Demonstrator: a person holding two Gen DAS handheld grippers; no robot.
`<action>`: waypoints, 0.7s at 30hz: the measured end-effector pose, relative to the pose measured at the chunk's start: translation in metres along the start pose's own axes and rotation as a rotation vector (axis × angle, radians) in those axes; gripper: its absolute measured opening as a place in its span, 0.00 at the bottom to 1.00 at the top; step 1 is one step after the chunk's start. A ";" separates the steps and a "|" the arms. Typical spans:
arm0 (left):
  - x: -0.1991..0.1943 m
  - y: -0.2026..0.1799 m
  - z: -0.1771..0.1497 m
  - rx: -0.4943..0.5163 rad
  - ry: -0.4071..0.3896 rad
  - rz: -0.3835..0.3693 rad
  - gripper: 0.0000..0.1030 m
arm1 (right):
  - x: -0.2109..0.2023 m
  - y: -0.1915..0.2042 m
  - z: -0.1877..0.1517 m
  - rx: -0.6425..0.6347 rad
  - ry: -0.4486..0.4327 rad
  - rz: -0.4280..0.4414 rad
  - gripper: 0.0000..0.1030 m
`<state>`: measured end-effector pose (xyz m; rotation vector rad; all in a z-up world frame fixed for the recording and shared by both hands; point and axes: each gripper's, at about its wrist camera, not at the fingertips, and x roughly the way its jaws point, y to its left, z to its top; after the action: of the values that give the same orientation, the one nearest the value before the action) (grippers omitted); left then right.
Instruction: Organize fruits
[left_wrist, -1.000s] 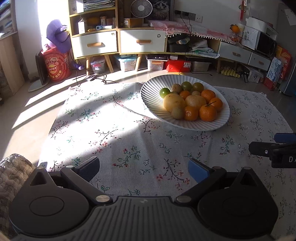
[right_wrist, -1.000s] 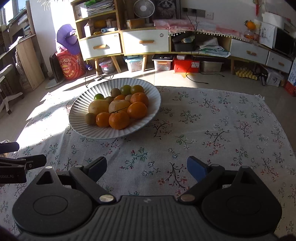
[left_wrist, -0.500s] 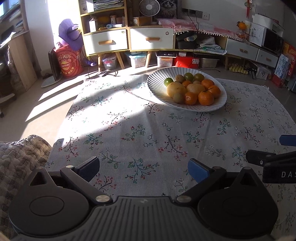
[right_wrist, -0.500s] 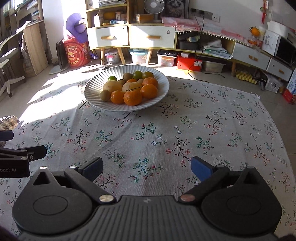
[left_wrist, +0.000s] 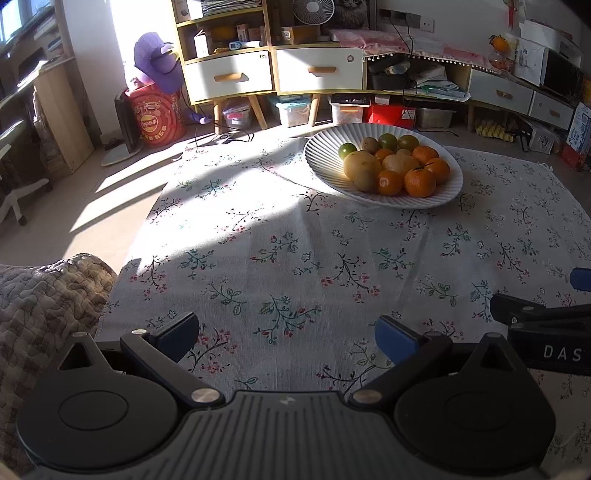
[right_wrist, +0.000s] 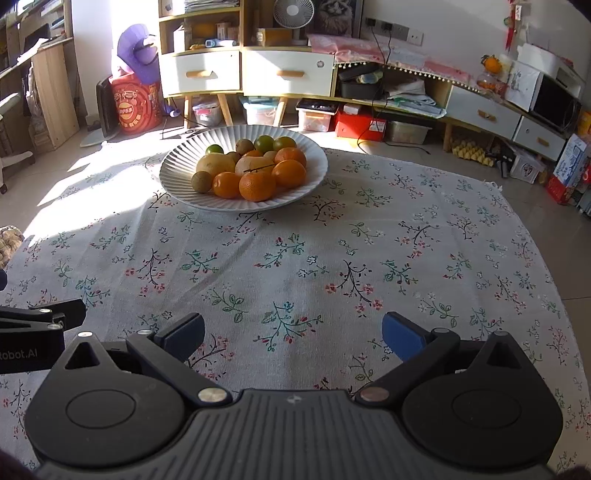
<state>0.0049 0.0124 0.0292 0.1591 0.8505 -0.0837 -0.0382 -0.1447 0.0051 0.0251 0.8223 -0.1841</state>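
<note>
The fruits are sitting heaped in a white ribbed plate (right_wrist: 173, 166) at the far side of the table (right_wrist: 424, 236), gathered so none can roll. Both the left hand-held gripper (left_wrist: 286, 334) and right hand-held gripper (right_wrist: 293, 332) are hovering near, jaws spread wide, holding nothing; the brown ones (right_wrist: 201, 182) are possibly kiwis.

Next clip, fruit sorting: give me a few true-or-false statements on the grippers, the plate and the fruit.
1. Both grippers are open and hold nothing. True: the left gripper and right gripper are empty.
2. All fruit lies on the white plate. True.
3. The plate holds only oranges. False: green fruit and a yellow fruit lie beside the oranges.
4. The tablecloth is plain. False: the tablecloth is floral.
</note>
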 end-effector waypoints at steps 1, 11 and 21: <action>0.000 0.000 0.000 -0.001 -0.002 0.003 0.92 | 0.000 0.000 0.000 -0.002 -0.003 -0.005 1.00; -0.002 -0.003 0.001 0.003 -0.007 0.000 0.92 | -0.001 0.002 -0.001 -0.013 -0.012 -0.010 1.00; -0.002 -0.003 0.001 0.005 -0.007 0.002 0.92 | 0.000 0.005 -0.001 -0.019 -0.006 -0.012 1.00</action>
<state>0.0039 0.0091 0.0310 0.1641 0.8427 -0.0843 -0.0384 -0.1401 0.0040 0.0013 0.8181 -0.1878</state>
